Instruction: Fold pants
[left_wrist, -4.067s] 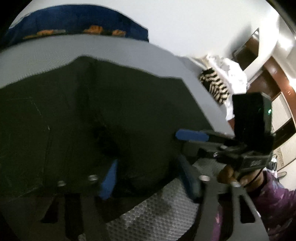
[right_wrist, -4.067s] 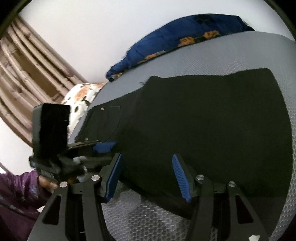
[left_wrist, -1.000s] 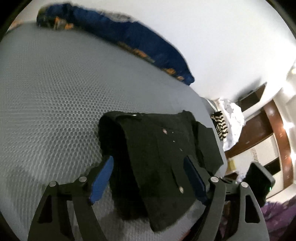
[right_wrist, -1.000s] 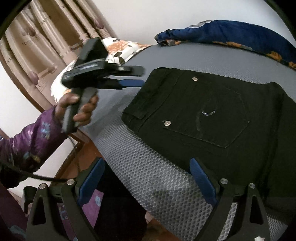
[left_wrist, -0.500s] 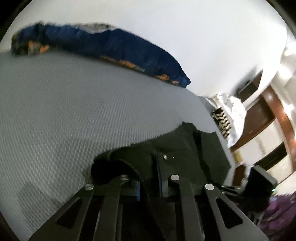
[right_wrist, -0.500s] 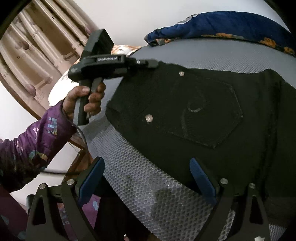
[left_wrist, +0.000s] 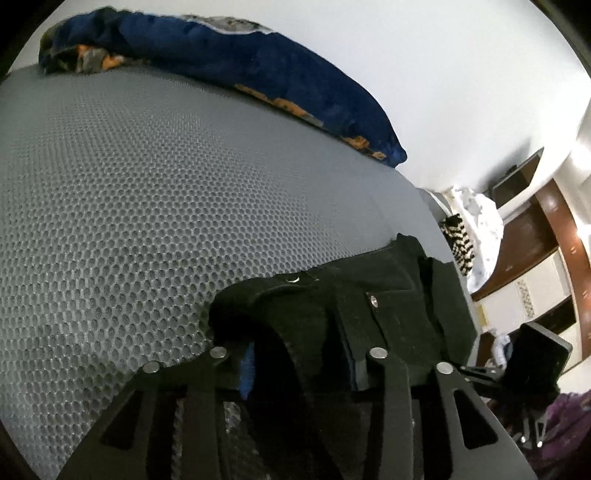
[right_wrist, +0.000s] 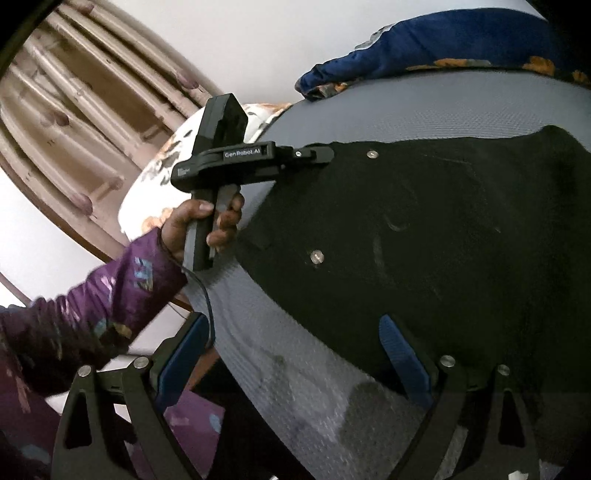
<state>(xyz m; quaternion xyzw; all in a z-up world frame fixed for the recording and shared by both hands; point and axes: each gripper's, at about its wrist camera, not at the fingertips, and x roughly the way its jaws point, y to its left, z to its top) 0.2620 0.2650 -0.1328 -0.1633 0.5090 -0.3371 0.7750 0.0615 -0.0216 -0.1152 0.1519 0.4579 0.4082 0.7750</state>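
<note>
- Pants (left_wrist: 388, 291), black denim, lay as a compact folded bundle near the front edge of the grey mesh-covered bed (left_wrist: 147, 184), back pocket and rivets facing up. A few seconds before, they had covered much more of the bed.
- My left gripper (left_wrist: 299, 369) had been wide apart over the bundle a second ago. It then snapped together, and its jaws had just been opening again.
- They stood partly apart, straddling a raised fold at the waistband end of the bundle. The blue face of one pad (left_wrist: 245, 369) showed bare beside the cloth, so I judged the fold sat between the jaws without being clamped.
- In the right wrist view, my left hand (right_wrist: 199, 229) held that gripper with its tip at the far waistband corner.
- My right gripper (right_wrist: 291, 358) was spread wide and empty above the near edge of the bed, one pad over the hem of the bundle.
- To me this read as a closing tidy-up: the folding itself looked done, with only the waistband edge perhaps needing a tuck.
</note>
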